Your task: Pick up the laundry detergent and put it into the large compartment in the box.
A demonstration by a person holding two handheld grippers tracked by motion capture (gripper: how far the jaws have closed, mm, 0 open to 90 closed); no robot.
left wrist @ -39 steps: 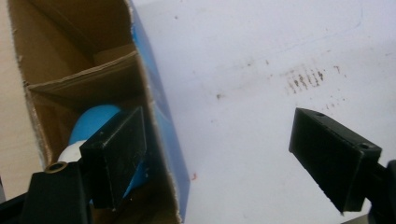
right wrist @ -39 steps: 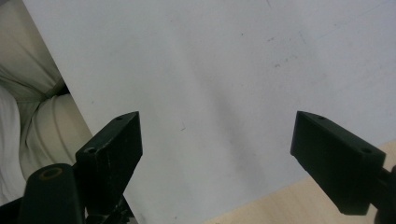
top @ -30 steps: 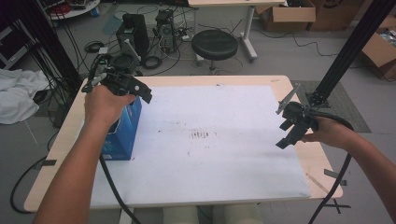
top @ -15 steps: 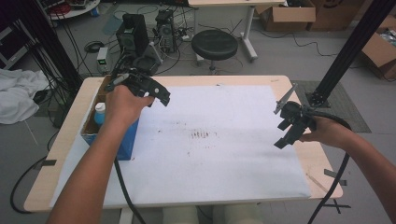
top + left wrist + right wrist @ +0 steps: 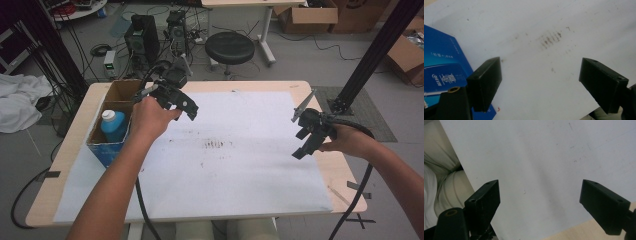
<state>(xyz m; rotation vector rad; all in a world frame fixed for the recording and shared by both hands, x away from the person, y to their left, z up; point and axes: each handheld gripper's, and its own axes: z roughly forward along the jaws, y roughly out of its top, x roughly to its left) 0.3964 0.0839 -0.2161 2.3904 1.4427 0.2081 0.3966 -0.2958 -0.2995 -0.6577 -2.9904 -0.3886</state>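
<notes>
high view: blue bottle (image 5: 113,125) upright in open blue box (image 5: 106,150) at table's left edge. left gripper (image 5: 186,106) just right of box, nearer by far; bottle lies left of its jaws. right gripper (image 5: 303,143) well apart at right edge.

left gripper view: jaws released wide, empty, over white sheet (image 5: 544,30); box corner (image 5: 441,67) at left.

right gripper view: jaws spread wide, holding nothing, over sheet's near edge.

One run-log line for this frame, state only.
left gripper: open, empty, above white sheet | right gripper: open, empty | blue bottle: upright in cardboard box
</notes>
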